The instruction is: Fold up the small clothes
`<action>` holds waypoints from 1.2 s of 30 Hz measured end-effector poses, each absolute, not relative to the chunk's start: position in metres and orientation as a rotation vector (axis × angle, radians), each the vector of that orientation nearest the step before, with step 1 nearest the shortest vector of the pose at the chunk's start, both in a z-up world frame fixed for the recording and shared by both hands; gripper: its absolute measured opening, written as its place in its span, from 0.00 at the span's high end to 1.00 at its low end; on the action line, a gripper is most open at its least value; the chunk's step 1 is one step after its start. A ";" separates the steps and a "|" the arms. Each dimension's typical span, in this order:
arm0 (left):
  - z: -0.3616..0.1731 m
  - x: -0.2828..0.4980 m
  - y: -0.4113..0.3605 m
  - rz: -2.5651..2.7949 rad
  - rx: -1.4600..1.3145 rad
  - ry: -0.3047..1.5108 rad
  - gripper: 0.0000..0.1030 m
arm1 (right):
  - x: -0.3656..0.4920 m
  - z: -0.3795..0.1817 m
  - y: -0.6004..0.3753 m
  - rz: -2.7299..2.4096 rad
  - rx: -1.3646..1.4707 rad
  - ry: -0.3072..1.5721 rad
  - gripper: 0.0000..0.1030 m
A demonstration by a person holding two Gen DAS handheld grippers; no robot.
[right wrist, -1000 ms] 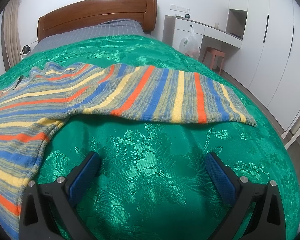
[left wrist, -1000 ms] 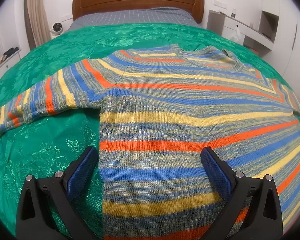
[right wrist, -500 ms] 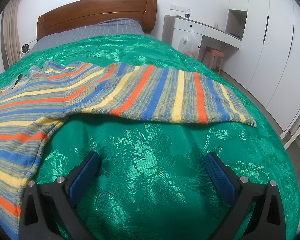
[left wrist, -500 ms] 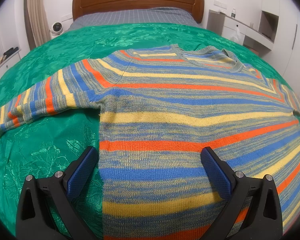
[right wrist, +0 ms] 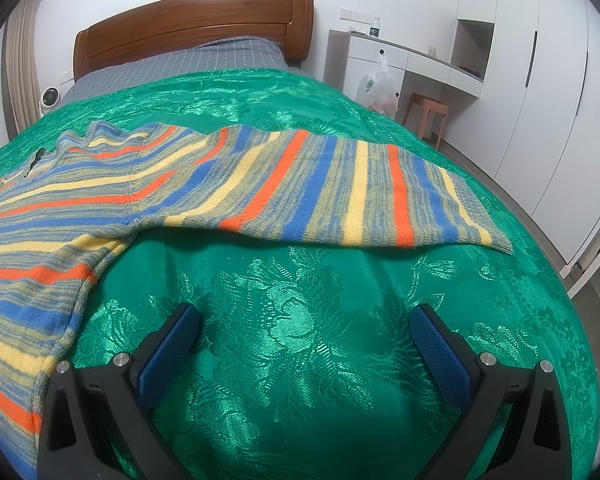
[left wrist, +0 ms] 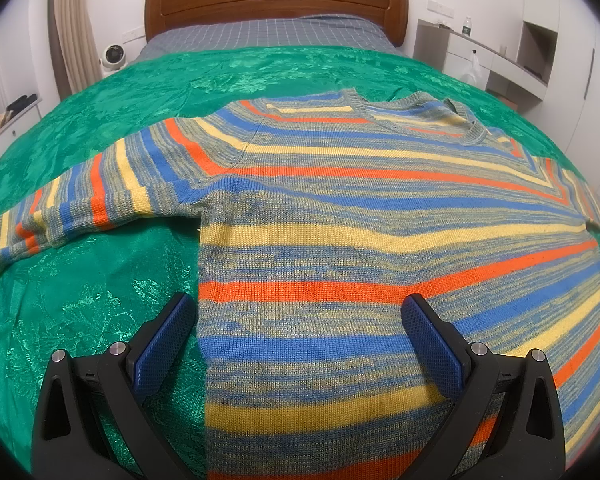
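Two grippers, left gripper (left wrist: 298, 338) and right gripper (right wrist: 304, 344), jaws spread: pinch striped sweater (left wrist: 340, 216) sleeves near cuffs, fold inward across green bedspread (right wrist: 300, 320).

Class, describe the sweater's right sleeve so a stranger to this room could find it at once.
Start at the bed with the wooden headboard and its green floral bedspread. A striped sweater lies flat on it. The right sleeve stretches toward the white wardrobe side, ahead of the open right gripper; its stripes run across it, ending in a ribbed cuff.

One striped sweater (left wrist: 340, 240), one green bedspread (right wrist: 320, 360), one wooden headboard (left wrist: 276, 4), one pink stool (right wrist: 426, 114)
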State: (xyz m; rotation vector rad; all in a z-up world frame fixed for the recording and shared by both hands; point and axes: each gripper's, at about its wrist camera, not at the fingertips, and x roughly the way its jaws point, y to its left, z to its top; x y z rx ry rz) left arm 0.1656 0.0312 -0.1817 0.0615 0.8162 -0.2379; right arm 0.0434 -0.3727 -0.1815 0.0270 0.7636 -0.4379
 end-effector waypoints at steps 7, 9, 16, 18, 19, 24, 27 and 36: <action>-0.182 0.166 0.031 -0.238 0.061 0.816 0.00 | 0.043 -0.182 -0.373 -0.438 0.027 0.764 0.00; -0.182 0.166 0.031 -0.238 0.061 0.816 0.00 | 0.043 -0.182 -0.373 -0.437 0.028 0.763 0.00; -0.182 0.166 0.032 -0.238 0.061 0.816 0.00 | 0.044 -0.182 -0.373 -0.437 0.029 0.763 0.00; -0.182 0.166 0.032 -0.238 0.061 0.817 0.00 | 0.044 -0.182 -0.373 -0.436 0.031 0.763 0.00; -0.182 0.166 0.032 -0.238 0.061 0.817 0.00 | 0.044 -0.182 -0.373 -0.436 0.030 0.763 0.00; -0.182 0.166 0.032 -0.238 0.061 0.817 0.00 | 0.044 -0.182 -0.373 -0.436 0.030 0.763 0.00; -0.182 0.166 0.032 -0.239 0.061 0.817 0.00 | 0.044 -0.182 -0.374 -0.433 0.036 0.762 0.00; -0.182 0.166 0.032 -0.238 0.062 0.817 0.00 | 0.044 -0.181 -0.376 -0.425 0.051 0.765 0.00</action>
